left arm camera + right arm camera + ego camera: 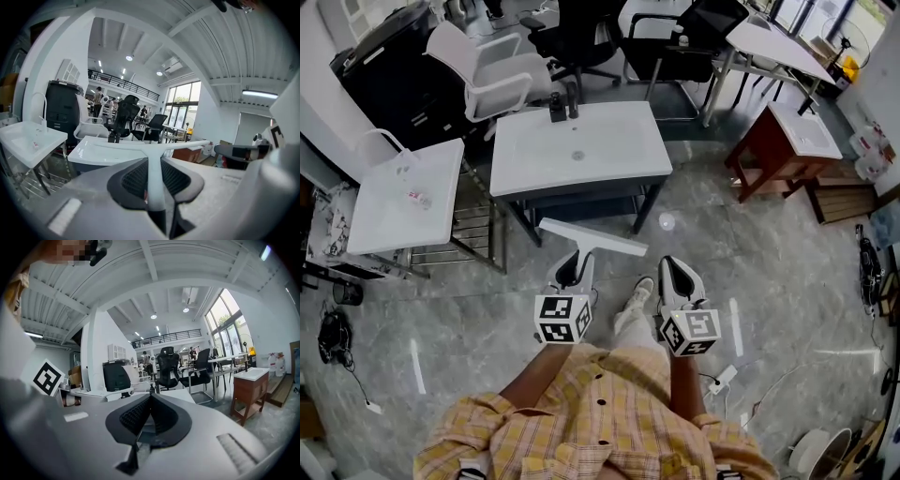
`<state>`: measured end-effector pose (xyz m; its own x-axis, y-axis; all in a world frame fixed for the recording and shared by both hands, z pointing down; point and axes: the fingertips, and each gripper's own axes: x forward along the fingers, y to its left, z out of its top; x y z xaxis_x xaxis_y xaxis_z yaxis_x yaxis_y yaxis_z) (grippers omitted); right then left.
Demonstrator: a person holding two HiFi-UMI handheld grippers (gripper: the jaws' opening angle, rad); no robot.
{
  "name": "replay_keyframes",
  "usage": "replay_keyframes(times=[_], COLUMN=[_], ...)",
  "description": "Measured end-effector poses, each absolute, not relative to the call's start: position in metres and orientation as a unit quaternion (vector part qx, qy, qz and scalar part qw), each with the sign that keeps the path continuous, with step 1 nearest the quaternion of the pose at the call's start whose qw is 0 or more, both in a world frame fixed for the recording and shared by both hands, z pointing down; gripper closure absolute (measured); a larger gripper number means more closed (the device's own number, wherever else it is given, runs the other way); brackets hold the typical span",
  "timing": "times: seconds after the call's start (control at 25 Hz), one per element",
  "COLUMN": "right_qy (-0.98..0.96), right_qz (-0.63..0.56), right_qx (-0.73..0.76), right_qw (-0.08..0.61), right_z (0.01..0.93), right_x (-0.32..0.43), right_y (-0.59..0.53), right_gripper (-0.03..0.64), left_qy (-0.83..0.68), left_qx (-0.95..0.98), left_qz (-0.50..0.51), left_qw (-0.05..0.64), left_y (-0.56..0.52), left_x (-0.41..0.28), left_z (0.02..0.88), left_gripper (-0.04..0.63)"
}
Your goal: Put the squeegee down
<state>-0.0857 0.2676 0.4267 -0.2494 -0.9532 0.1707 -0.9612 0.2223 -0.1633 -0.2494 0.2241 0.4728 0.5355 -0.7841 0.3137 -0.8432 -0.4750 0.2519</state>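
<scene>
One white sink (614,155) stands ahead; left gripper (575,262) clamps squeegee (592,237), right gripper (673,267) closed empty.

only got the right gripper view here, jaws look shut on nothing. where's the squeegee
Observer: The left gripper has it, jaws closed on the handle of the squeegee.
Operator: which way is the blade lying
Observer: Crosswise, ahead of the jaw tips, with the handle running straight back between them.
Operator: is it down on anything yet
Observer: No. In the head view it is held in the air, just in front of the white washbasin.
</scene>
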Motion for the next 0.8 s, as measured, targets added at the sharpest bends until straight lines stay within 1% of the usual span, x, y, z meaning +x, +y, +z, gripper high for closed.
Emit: replay_keyframes(times=[0.36,0.64,0.8], right_qy=[-0.810,-0.823,-0.827], right_qz=[0.132,0.149,0.173], right_qx=[0.571,0.548,0.535], right_qw=[0.019,0.029,0.021], right_z=[0.439,0.440,0.447], right_x=[-0.027,0.041,0.073], right_y=[0.161,0.063,0.026], right_gripper=[0.617,0.617,0.617], left_qy=[-0.485,-0.516,-0.531], left_qx=[0.840,0.808,0.790], left_qz=[0.092,0.090,0.089], left_qw=[0.223,0.271,0.294], left_y=[0.121,0.029,-0.005], left_x=[-0.179,-0.118,-0.091], left_z=[0.498,0.506,0.514], left_gripper=[0.508,0.508,0.508])
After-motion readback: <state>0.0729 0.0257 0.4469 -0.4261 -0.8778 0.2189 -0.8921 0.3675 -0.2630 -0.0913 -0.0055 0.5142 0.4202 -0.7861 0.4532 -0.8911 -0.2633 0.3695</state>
